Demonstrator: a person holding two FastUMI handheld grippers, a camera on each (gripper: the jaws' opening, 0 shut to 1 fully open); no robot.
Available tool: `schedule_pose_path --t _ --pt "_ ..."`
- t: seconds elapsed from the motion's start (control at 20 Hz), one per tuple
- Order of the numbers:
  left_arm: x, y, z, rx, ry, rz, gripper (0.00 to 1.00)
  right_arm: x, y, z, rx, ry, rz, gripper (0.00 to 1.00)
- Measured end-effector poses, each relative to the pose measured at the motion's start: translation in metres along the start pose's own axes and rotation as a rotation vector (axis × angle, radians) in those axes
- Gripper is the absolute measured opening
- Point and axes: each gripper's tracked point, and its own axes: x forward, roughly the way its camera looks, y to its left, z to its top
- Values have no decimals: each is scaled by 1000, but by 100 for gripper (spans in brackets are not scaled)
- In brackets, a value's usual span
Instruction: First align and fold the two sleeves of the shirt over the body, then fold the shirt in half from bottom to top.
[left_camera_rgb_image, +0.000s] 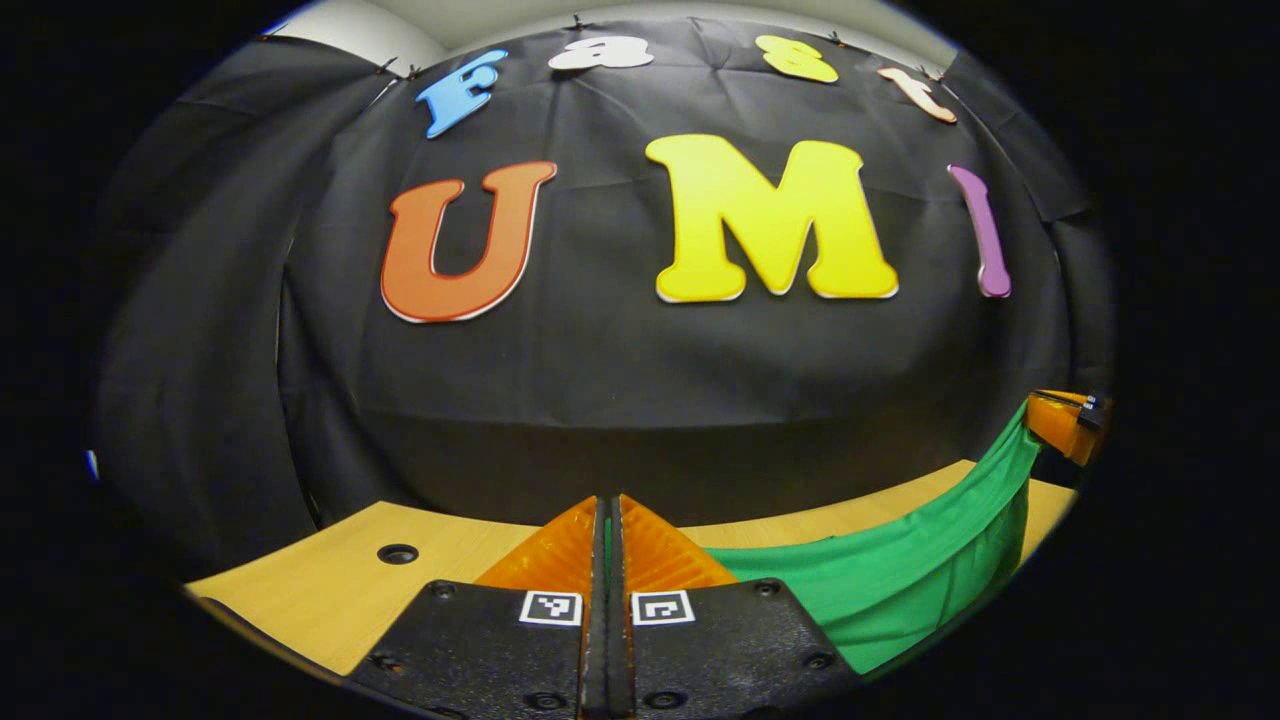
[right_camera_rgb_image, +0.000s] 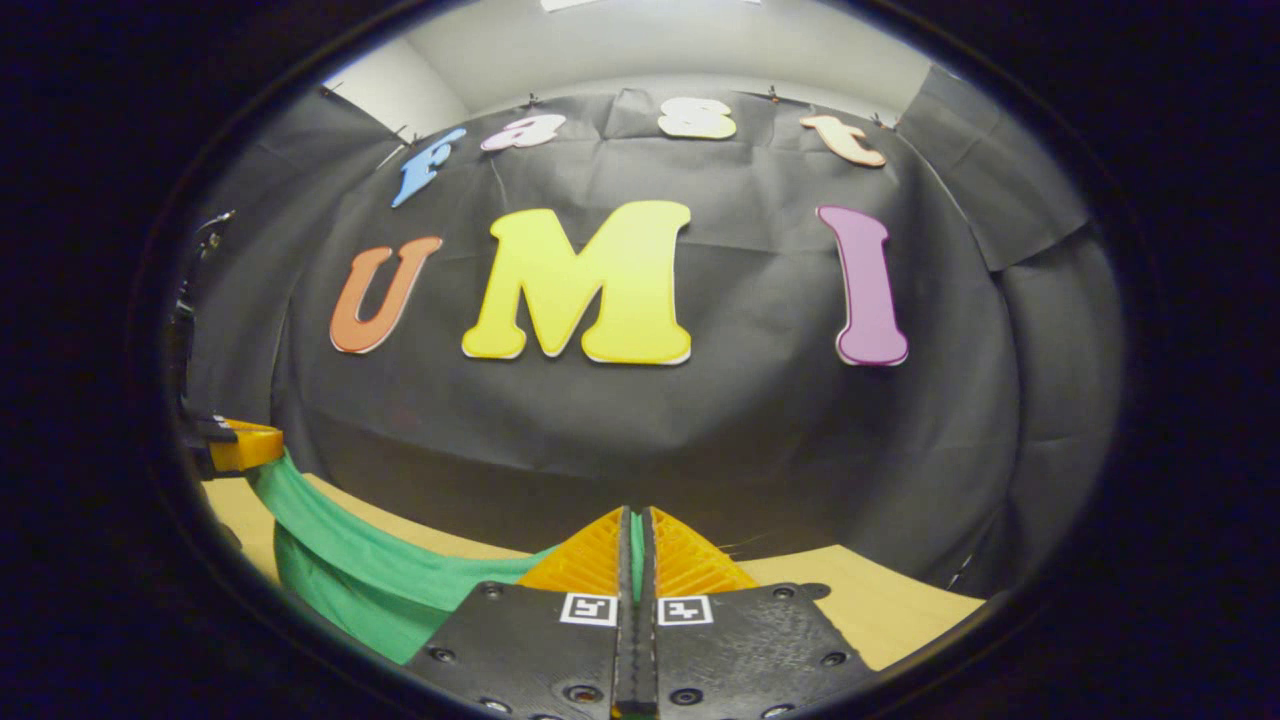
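A green shirt (left_camera_rgb_image: 900, 570) hangs stretched above the wooden table (left_camera_rgb_image: 330, 580), sagging between the two grippers. My left gripper (left_camera_rgb_image: 608, 510) is shut, and a thin strip of green cloth shows between its fingers. In the left gripper view the right gripper (left_camera_rgb_image: 1065, 420) holds the shirt's other end at the far right edge. My right gripper (right_camera_rgb_image: 637, 522) is shut on the shirt (right_camera_rgb_image: 350, 570), with green cloth pinched between its fingers. In the right gripper view the left gripper (right_camera_rgb_image: 240, 445) grips the cloth at the far left. Which part of the shirt each gripper holds is hidden.
The black cloth wall (left_camera_rgb_image: 620, 380) stands close behind the table's far edge. A round hole (left_camera_rgb_image: 397, 553) is cut in the tabletop at the left of the left gripper view. Bare wood (right_camera_rgb_image: 880, 610) shows to the right of my right gripper.
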Motion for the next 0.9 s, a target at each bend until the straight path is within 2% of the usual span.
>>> schedule_pose_path --t 0.05,0.15,0.3,0.35,0.5,0.55,0.6,0.65,0.7,0.75,0.85,0.9 --pt "18 -4 -12 -19 5 -21 5 20 -3 -19 26 40 -19 0" --pt "51 -7 -28 4 11 -45 6 54 -10 -49 77 100 -47 0" --pt "88 -13 -40 24 32 -66 6 101 -19 -68 62 131 -65 0" --pt "99 -16 -44 32 39 -68 6 109 -20 -73 60 142 -63 2" --pt "108 -16 -64 80 72 -63 6 122 -26 -92 19 169 -84 0" --pt "111 -13 -68 76 82 -56 6 125 -28 -99 -18 172 -91 2" --pt "110 -11 -71 47 83 -49 6 126 -27 -105 -43 178 -90 0" --pt "106 -9 -73 5 77 -38 11 123 -26 -110 -53 183 -82 6" --pt "102 -11 -73 -30 79 -47 19 122 -21 -110 -51 181 -56 29" --pt "101 -12 -74 -55 84 -58 46 119 -16 -110 -54 175 -34 51" --pt "93 -3 -71 -25 65 -15 100 115 -19 -99 -58 140 -38 96" --pt "89 2 -68 4 52 9 100 113 -21 -92 -52 118 -47 96"
